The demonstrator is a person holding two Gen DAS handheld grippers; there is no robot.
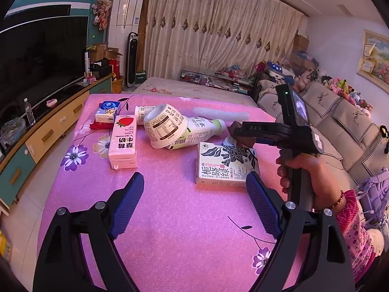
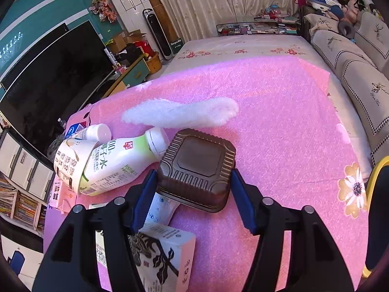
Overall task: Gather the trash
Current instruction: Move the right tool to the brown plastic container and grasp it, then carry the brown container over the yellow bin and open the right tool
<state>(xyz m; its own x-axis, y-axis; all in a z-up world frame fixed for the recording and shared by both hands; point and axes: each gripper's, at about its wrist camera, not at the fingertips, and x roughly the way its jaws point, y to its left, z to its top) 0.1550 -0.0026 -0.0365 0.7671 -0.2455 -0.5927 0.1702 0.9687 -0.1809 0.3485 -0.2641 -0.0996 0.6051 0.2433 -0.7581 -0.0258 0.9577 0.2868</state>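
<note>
Trash lies on a pink foam mat (image 1: 170, 219). My left gripper (image 1: 194, 204) is open and empty above the mat, in front of a white tea carton with black flowers (image 1: 226, 168). Further back lie a pink strawberry milk carton (image 1: 122, 141), a paper cup on its side (image 1: 165, 124) and a white bottle (image 1: 201, 129). My right gripper (image 2: 192, 189) is shut on a brown square plastic tray (image 2: 197, 163), which sits between both blue pads. The right gripper also shows in the left wrist view (image 1: 239, 133), behind the tea carton.
A tissue pack (image 1: 108, 112) and a white foam strip (image 2: 182, 114) lie at the mat's far side. A TV cabinet (image 1: 48, 131) runs along the left, a sofa (image 1: 340, 121) along the right. A yellow-rimmed object (image 2: 374, 170) is at the right edge.
</note>
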